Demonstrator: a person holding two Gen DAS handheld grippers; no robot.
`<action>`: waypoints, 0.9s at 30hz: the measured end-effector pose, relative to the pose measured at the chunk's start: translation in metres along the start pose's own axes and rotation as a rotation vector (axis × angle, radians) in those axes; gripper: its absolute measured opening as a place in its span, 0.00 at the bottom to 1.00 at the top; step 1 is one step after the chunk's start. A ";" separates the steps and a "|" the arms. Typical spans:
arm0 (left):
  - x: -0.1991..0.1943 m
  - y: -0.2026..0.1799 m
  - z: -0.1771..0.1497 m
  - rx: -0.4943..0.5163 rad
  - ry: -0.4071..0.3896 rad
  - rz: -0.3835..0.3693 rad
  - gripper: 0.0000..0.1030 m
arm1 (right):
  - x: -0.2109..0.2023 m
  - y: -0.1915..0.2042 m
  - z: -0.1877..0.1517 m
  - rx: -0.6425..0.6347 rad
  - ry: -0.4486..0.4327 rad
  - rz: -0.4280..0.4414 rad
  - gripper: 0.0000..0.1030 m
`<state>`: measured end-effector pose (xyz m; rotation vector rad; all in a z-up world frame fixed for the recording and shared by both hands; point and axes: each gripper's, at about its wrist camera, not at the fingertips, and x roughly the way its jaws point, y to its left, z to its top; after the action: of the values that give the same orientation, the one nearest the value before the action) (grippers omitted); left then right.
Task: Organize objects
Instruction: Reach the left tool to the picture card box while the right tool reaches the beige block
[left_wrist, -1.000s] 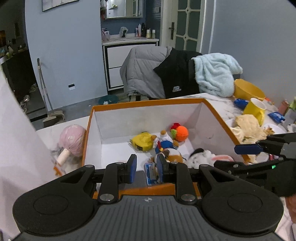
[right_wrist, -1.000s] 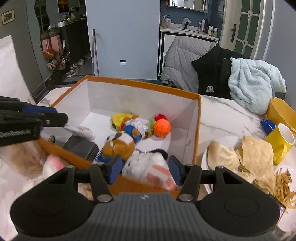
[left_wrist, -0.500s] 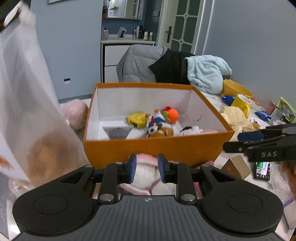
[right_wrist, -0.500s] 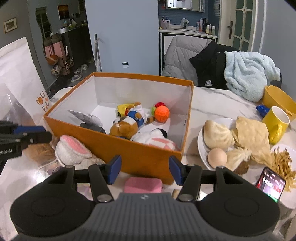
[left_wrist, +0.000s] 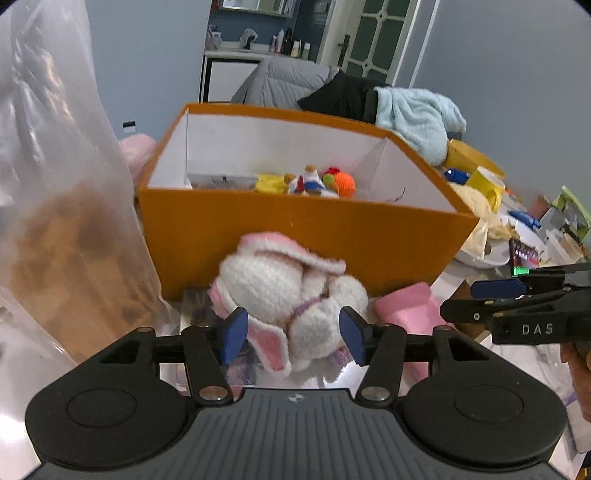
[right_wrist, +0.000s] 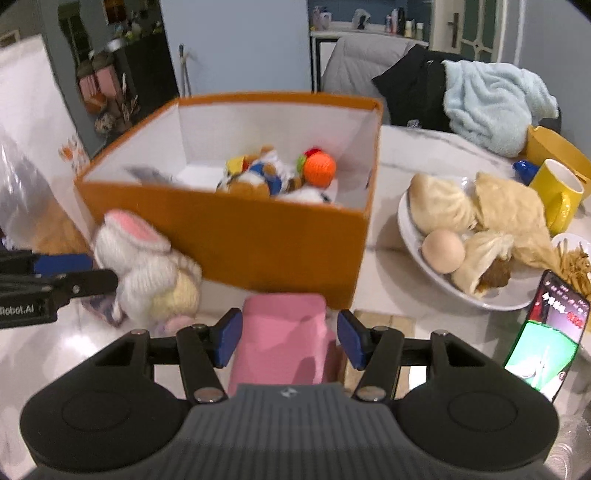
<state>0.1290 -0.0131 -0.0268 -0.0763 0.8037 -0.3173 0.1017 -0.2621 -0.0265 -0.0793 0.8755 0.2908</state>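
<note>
An orange box (left_wrist: 303, 236) with white inside walls holds several small plush toys, among them an orange ball (left_wrist: 345, 182); it also shows in the right wrist view (right_wrist: 258, 236). A white and pink plush rabbit (left_wrist: 284, 291) lies on the table in front of the box, and my left gripper (left_wrist: 291, 334) is open around it. A pink block (right_wrist: 284, 339) lies on the table between the fingers of my open right gripper (right_wrist: 288, 338). The rabbit (right_wrist: 144, 266) sits left of the pink block, which also shows in the left wrist view (left_wrist: 410, 314).
A clear plastic bag (left_wrist: 55, 206) stands at the left. A white plate (right_wrist: 417, 251) with buns and an egg, a yellow mug (right_wrist: 557, 192), fries and a lit phone (right_wrist: 543, 328) lie at the right. A wooden block (right_wrist: 384, 325) lies beside the pink block.
Both grippers pulled back from over the box and came down low to the table in front of it. The left gripper opened wide around the rabbit; the right one now straddles the pink block.
</note>
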 end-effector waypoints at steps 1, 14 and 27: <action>0.003 -0.001 -0.001 0.008 0.006 0.005 0.63 | 0.001 0.001 -0.001 -0.010 0.005 -0.007 0.57; 0.000 0.011 -0.011 0.077 0.026 0.055 0.76 | -0.021 -0.020 -0.001 0.006 -0.064 -0.097 0.59; 0.018 0.013 -0.021 0.113 0.080 0.113 0.77 | -0.003 -0.039 -0.009 0.057 0.030 -0.176 0.63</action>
<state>0.1287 -0.0048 -0.0569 0.0881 0.8646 -0.2598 0.1044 -0.3020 -0.0324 -0.1071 0.8997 0.1001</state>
